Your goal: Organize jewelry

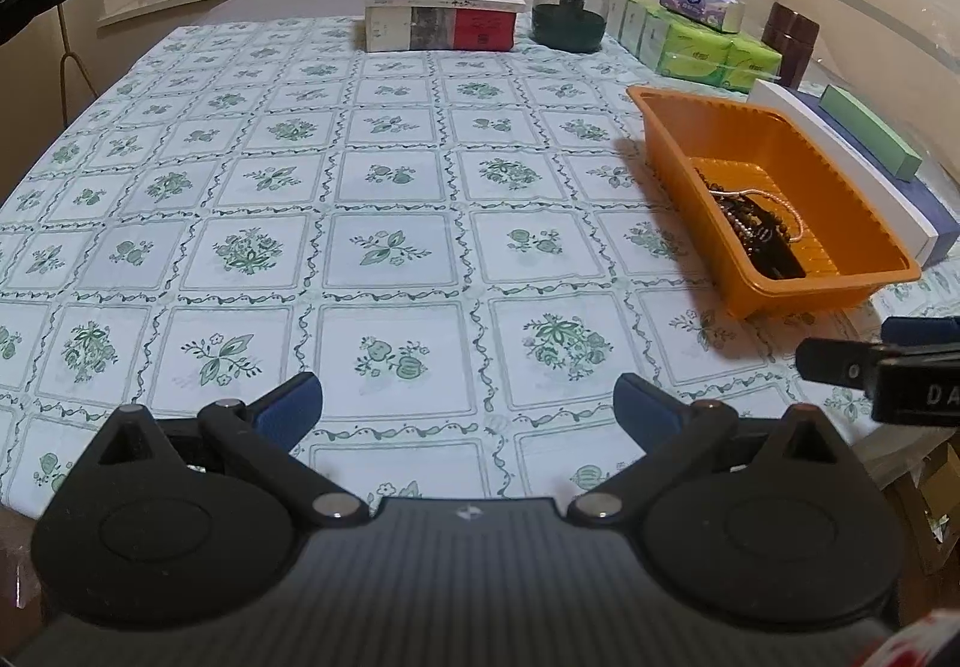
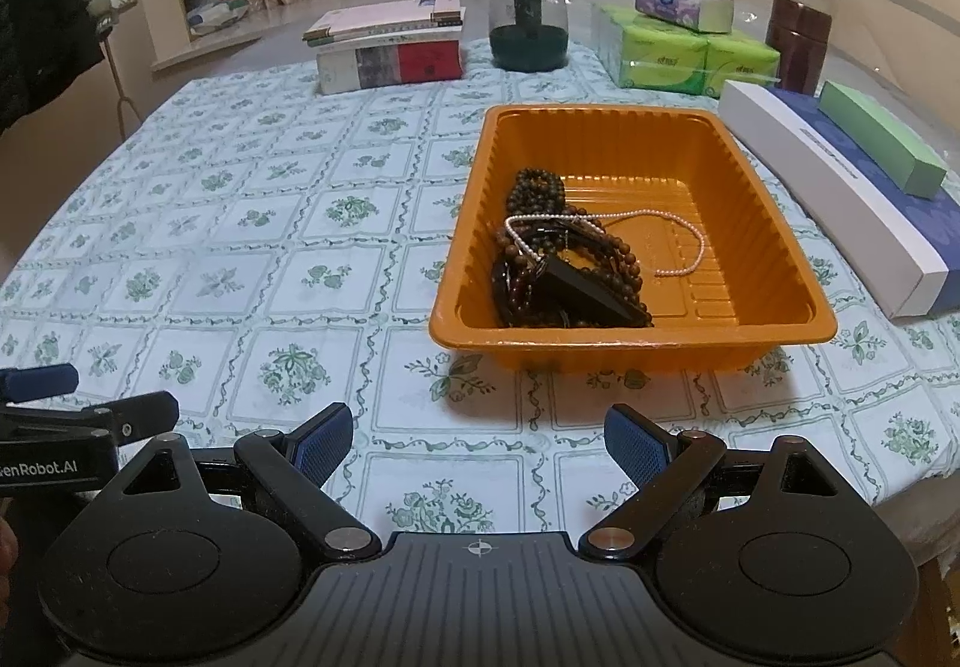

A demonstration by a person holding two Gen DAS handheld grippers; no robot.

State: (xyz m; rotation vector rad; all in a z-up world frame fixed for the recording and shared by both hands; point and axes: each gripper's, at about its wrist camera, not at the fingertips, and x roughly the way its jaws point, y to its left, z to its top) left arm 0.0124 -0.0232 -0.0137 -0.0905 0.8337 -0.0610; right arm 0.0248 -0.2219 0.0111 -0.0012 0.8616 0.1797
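Observation:
An orange plastic tray (image 2: 774, 223) stands on the flowered tablecloth, right of centre in the right wrist view and at the right in the left wrist view (image 1: 678, 127). Inside lies a heap of dark bead bracelets (image 2: 540, 199) with a thin pearl necklace (image 2: 690, 235) draped over it and a black flat piece (image 2: 591, 295) on top. The jewelry heap (image 1: 756, 235) shows partly behind the tray wall. My right gripper (image 2: 479, 442) stands open, nothing between its blue pads, short of the tray's near rim. My left gripper (image 1: 468, 406) is open and empty over bare cloth, left of the tray.
Stacked books (image 2: 390, 43), a dark green jar (image 2: 528, 19), green tissue packs (image 2: 678, 49), a brown canister (image 2: 798, 40) and long white, blue and green boxes (image 2: 840, 187) line the far and right sides. The table's edge runs close below both grippers.

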